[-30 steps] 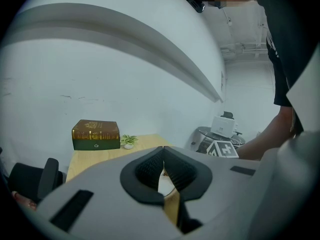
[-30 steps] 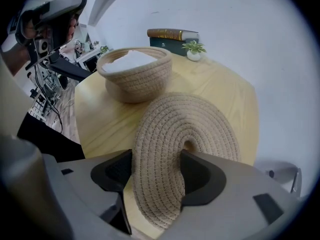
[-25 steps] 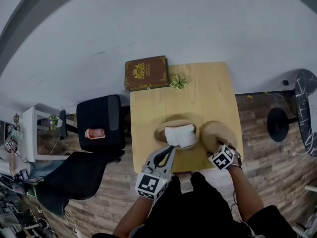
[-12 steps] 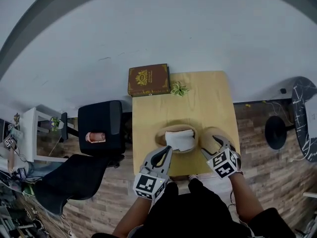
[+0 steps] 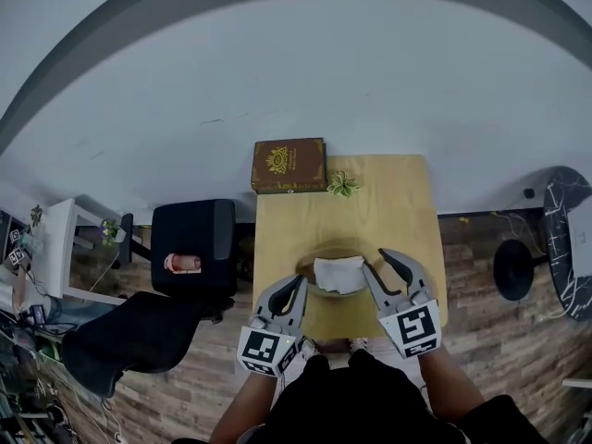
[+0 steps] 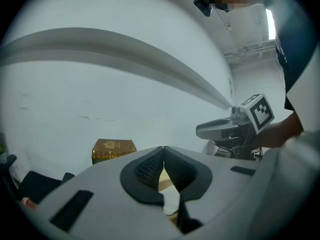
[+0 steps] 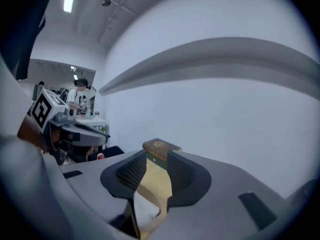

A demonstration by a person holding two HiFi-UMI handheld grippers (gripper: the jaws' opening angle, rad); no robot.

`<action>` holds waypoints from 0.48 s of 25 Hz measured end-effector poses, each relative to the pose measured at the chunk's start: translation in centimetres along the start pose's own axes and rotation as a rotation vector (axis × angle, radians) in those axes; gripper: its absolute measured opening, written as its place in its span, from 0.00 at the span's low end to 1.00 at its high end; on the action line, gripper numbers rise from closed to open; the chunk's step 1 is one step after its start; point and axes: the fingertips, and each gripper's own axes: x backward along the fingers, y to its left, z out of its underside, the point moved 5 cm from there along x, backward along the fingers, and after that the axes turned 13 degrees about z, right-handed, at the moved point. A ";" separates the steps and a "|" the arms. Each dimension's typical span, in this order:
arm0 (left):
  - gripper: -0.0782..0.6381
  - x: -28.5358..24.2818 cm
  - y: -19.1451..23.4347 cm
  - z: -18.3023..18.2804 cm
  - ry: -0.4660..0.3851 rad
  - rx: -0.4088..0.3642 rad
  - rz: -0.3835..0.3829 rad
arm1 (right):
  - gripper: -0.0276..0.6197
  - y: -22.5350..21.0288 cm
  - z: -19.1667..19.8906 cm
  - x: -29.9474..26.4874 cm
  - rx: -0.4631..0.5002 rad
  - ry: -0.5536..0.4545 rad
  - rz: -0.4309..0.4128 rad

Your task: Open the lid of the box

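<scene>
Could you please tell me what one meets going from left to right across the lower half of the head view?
white table → black chair → left gripper → round box → right gripper, whose jaws have just been closing, with nothing between them → round black base on the floor

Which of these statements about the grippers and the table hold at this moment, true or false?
1. The left gripper has its jaws together with nothing between them. True.
2. The right gripper is clamped on the white cloth. False: its jaws stand apart with nothing between them, though they have just been closing.
3. The brown book lies at the far left corner of the table. True.
4. The small green plant stands on the floor. False: it is on the table, beside the book.
5. The white cloth lies in the oval box. True.
</scene>
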 end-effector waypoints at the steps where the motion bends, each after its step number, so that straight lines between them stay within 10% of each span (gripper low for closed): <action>1: 0.14 0.1 0.1 -0.4 -0.002 -0.009 -0.007 | 0.26 0.2 -0.7 0.3 -0.013 -0.046 0.004; 12: 0.14 1.3 -0.3 -1.7 -0.055 -0.034 0.004 | 0.07 0.7 -4.6 2.4 -0.078 -0.258 0.033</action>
